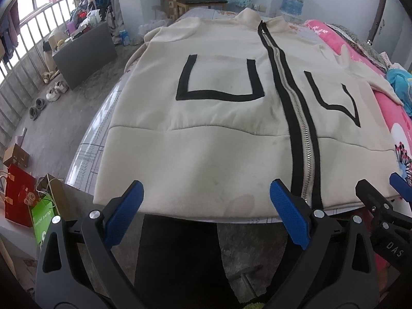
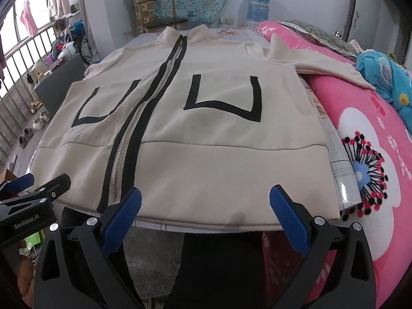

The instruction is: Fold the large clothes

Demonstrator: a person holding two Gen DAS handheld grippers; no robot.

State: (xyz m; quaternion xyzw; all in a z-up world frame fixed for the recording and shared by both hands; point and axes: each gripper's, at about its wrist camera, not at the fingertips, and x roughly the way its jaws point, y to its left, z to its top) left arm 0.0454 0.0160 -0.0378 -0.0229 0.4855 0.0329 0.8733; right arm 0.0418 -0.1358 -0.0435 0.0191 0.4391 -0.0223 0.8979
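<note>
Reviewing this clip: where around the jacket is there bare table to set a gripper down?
The cream zip jacket covers most of the table. Bare strips: one along the jacket's right edge before the pink floral quilt, and one by its left edge toward the floor. The right sleeve drapes onto the quilt. Both the left gripper and right gripper hover open at the hem.

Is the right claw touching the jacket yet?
Cannot tell. In the right wrist view the open right claw sits at the jacket's hem, but its blue tips overlap the fabric, so no gap or contact shows.
</note>
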